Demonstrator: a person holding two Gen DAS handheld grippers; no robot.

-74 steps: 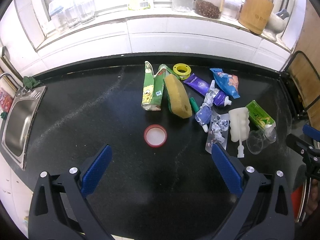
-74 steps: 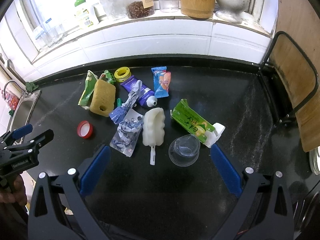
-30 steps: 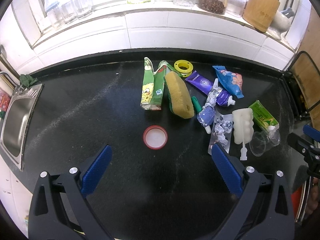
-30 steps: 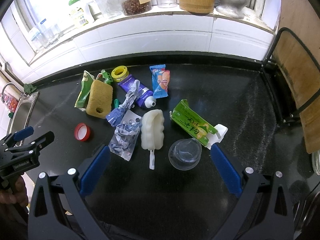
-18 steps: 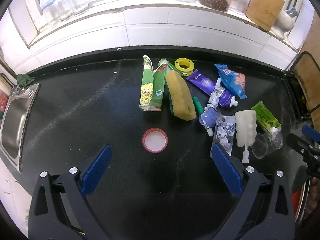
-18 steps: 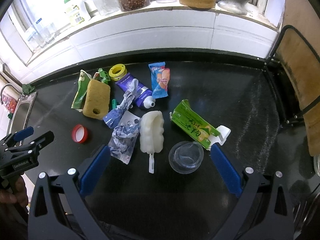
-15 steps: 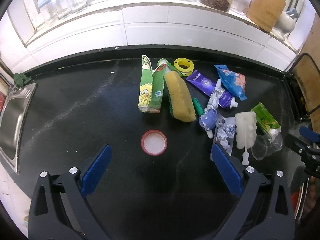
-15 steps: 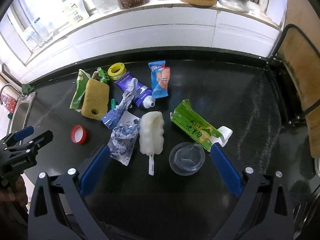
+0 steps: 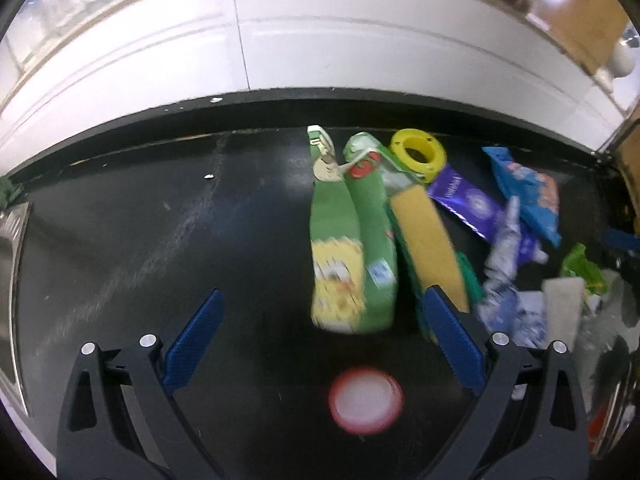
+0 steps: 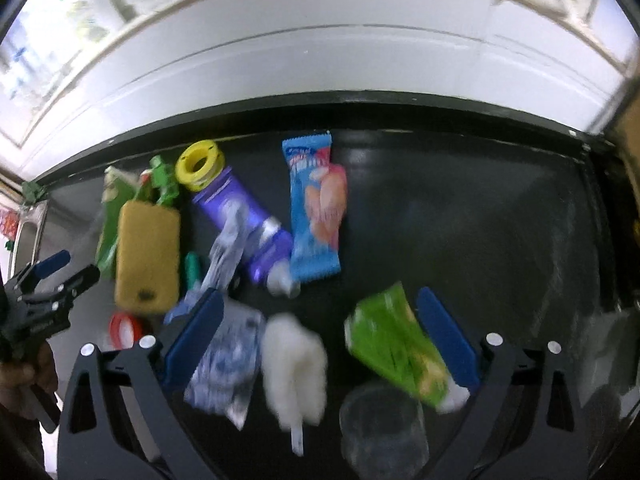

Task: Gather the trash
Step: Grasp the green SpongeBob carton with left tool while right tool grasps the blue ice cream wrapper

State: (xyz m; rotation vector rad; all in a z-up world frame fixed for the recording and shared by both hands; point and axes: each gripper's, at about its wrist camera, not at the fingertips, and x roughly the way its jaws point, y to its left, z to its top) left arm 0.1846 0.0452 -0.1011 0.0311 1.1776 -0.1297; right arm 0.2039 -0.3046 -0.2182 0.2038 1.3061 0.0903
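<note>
Steeply downward, both grippers are aimed at a black countertop (image 9: 128, 240) strewn with trash. The left gripper (image 9: 324, 340) is held with its jaws spread wide and nothing gripped; a green carton (image 9: 352, 248) and a yellow sponge (image 9: 428, 240) are seen just beyond its fingertips, and a red lid (image 9: 365, 399) lies between the fingers nearer the camera. The right gripper (image 10: 320, 336) has its jaws closing from a wide spread, pressing on nothing; a white foam piece (image 10: 294, 364), a green packet (image 10: 394, 352) and a clear cup (image 10: 382, 432) lie between them. At the far left of the right view, a hand (image 10: 24, 368) is seen on the left gripper's handle.
</note>
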